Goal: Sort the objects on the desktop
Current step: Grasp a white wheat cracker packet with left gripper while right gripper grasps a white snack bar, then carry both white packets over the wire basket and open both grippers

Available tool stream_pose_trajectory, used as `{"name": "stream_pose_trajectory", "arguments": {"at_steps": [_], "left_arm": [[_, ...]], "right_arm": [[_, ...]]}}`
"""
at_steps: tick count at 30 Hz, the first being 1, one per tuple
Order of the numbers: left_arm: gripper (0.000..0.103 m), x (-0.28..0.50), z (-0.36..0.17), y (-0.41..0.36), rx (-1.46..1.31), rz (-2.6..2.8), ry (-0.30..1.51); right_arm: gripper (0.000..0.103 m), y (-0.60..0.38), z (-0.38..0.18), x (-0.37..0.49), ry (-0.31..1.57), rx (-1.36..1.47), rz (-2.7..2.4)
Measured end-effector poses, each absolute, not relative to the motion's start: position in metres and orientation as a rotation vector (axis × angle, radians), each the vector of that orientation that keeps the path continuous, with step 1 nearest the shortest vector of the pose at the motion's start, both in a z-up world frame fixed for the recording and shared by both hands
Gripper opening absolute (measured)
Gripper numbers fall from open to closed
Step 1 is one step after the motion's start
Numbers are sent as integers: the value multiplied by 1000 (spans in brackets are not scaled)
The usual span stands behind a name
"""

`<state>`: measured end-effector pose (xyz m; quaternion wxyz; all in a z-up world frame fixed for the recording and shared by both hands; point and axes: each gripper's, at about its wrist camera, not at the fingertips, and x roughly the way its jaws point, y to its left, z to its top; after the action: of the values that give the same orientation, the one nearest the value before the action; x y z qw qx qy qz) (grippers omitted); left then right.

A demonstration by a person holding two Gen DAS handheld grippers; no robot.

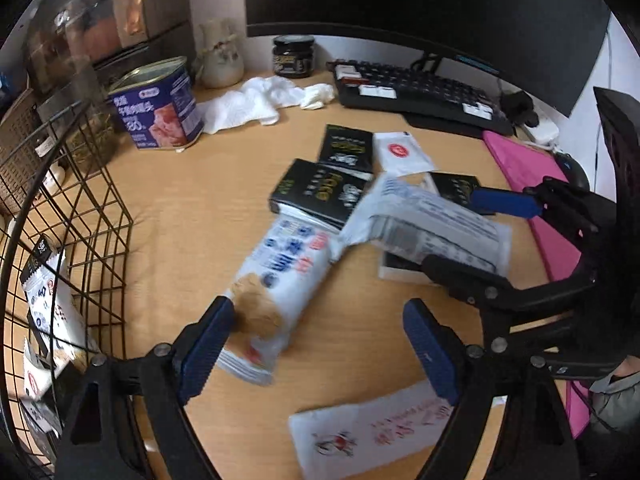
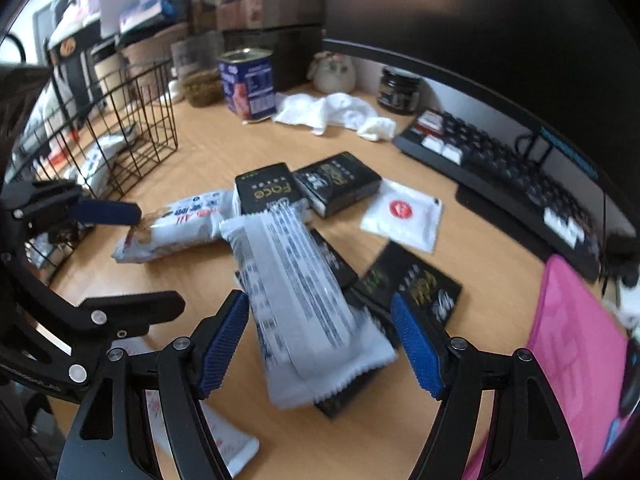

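With both tools (image 1: 320, 344) (image 2: 320, 344) spread, ribbed blue pads (image 2: 224, 344) flanking crinkly white snack packets (image 1: 276, 276)

Both grippers, left gripper (image 1: 320, 344) and right gripper (image 2: 322, 340), are showing black linkage frames, silver screws, and ribbed blue pads (image 2: 224, 344).

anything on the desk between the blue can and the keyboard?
Yes: a crumpled white cloth lies between the blue can and the keyboard, with a dark jar behind it. Both wrist views show it.
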<state>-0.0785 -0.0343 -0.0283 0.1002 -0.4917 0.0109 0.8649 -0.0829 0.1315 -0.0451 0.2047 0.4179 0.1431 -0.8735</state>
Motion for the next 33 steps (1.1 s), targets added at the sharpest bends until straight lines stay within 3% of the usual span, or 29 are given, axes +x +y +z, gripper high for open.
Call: {"name": "stream_pose_trajectory", "arguments": {"at_steps": [5,8,9,10,11,12,14,24,33], "left_arm": [[87,-91,-36,-49,-1491,2544,-2],[87,-97,-46,-55,-1545,2515,-52],[81,-98,-49,-57,-1556,2500,-77],[76,-97,-49,-57,-1557,2510,-75],[55,-97,-48,-56,-1561,2532,-48],[48,-96,-47,-55,-1572,2550,-21],[44,-95,-47,-54,-1577,2535,-27],[39,-82,-26,-37,-1515,2528,-1],[38,-63,6,-35,-1433,2562,9]], "right_arm": [[72,118,-54,-97,408,1208,-2399],[47,119,-52,-95,398,1202,-2408],[40,121,-51,-95,397,1205,-2418],[39,123,-51,-96,387,1214,-2428],[38,126,-51,-97,374,1220,-2430],[38,128,-51,-97,363,1220,-2428],[38,130,-50,-96,350,1220,-2431],[37,137,-41,-86,315,1202,-2442],[37,127,1,-61,346,1092,-2482]]}}
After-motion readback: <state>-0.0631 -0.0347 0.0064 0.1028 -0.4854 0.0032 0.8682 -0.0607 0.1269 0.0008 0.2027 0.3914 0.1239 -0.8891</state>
